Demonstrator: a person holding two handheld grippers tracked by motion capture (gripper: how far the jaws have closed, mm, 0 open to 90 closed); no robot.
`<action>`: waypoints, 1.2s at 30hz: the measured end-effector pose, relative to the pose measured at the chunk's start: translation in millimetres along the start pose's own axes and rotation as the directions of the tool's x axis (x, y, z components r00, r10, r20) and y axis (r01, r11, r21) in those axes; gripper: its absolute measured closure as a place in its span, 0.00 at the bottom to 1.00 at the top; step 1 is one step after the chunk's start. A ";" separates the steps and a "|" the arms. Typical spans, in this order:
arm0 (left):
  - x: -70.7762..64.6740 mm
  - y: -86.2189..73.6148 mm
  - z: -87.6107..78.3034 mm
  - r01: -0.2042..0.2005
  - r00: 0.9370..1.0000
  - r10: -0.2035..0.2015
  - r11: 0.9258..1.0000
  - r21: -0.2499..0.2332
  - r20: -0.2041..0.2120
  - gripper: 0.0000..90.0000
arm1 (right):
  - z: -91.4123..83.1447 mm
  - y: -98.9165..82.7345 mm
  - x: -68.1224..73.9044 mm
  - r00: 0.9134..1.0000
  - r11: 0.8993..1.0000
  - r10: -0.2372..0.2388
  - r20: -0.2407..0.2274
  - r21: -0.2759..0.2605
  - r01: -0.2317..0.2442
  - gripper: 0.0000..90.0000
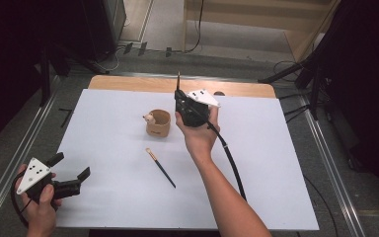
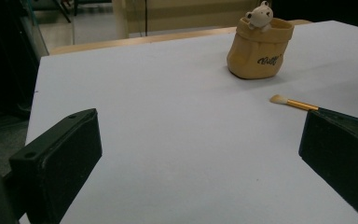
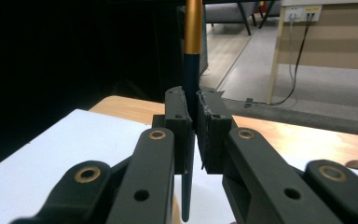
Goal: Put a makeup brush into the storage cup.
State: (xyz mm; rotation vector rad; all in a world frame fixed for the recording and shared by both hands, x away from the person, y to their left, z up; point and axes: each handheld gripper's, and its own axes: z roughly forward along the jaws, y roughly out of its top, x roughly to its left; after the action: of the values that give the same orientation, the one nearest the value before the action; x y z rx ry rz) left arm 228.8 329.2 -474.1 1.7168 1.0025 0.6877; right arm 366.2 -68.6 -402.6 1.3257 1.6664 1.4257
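Across the white tabletop (image 1: 276,163), the tan bear pot (image 1: 158,123) stands near centre, just left of the right gripper (image 1: 178,91), whose fingers clamp an upright brush (image 3: 192,70); the left gripper (image 1: 69,168) rests open; another brush (image 1: 161,168) lies flat.

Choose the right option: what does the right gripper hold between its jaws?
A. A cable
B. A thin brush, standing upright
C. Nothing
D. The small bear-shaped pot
B: the right gripper is shut on a thin brush with a dark handle and gold ferrule, pointing up.
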 end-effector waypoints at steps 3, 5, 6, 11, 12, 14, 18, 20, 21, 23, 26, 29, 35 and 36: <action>0.3 0.0 -0.3 0.001 1.000 -0.001 1.000 0.000 0.000 0.00 | 2.7 -0.2 5.5 1.000 1.000 -0.001 -0.009 -0.001 0.001 0.94; 0.5 0.0 -0.5 0.002 1.000 -0.002 1.000 0.000 0.000 0.00 | 3.7 -0.6 7.9 1.000 1.000 -0.007 -0.014 0.001 0.007 0.94; 0.7 -0.1 -0.6 0.001 1.000 -0.001 1.000 0.000 0.001 0.00 | 4.5 -0.8 9.2 1.000 1.000 -0.007 -0.018 -0.002 0.007 0.94; 0.5 0.0 -0.9 0.001 1.000 -0.001 1.000 0.000 -0.002 0.00 | 8.2 -4.0 14.5 1.000 1.000 -0.011 -0.030 0.007 0.011 0.94; 0.5 0.0 -0.9 0.001 1.000 -0.001 1.000 0.000 -0.002 0.00 | 8.9 -4.8 15.0 0.999 1.000 -0.014 -0.029 0.007 0.015 0.94; 0.5 -0.1 -0.9 0.001 1.000 -0.001 1.000 0.001 -0.002 0.00 | 10.4 -6.5 16.6 0.999 1.000 -0.006 -0.036 0.013 0.006 0.94; 0.9 -0.2 -0.9 0.002 1.000 -0.002 1.000 0.003 -0.002 0.00 | 12.1 -8.0 18.8 0.999 1.000 0.001 -0.052 0.009 -0.001 0.94; 0.8 -0.1 -0.9 0.002 1.000 -0.002 1.000 0.002 -0.002 0.00 | 13.0 -9.2 19.9 0.999 1.000 -0.005 -0.052 0.010 0.006 0.94; 0.7 -0.2 -0.9 0.002 1.000 -0.002 1.000 0.002 -0.002 0.00 | 13.7 -9.9 20.4 0.999 1.000 -0.008 -0.052 0.010 0.009 0.94; 0.7 -0.2 -0.9 0.002 1.000 -0.002 1.000 0.002 -0.002 0.00 | 14.9 -11.6 21.0 0.999 1.000 -0.012 -0.053 0.017 0.013 0.94; 1.3 -0.2 -1.1 0.001 1.000 -0.001 1.000 0.001 -0.002 0.00 | 17.5 -14.6 21.9 0.998 1.000 -0.021 -0.057 0.020 0.022 0.94; 1.8 -0.1 -1.6 -0.001 1.000 0.001 1.000 0.007 -0.003 0.00 | 19.9 -18.2 23.6 0.998 0.999 -0.025 -0.064 0.026 0.027 0.94; 1.8 -0.5 -1.6 0.008 1.000 -0.008 1.000 -0.004 -0.001 0.00 | 25.3 -26.2 24.9 0.998 0.999 -0.028 -0.059 0.041 0.031 0.94; 1.9 -0.5 -1.6 0.009 1.000 -0.009 1.000 -0.004 -0.001 0.00 | 25.9 -27.4 24.7 0.998 0.998 -0.036 -0.058 0.040 0.038 0.94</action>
State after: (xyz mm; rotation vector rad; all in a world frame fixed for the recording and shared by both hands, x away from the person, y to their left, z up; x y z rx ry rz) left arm 228.3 331.6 -474.0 1.7075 1.0081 0.6851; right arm 372.0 -34.3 -431.2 1.2806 1.7571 1.4276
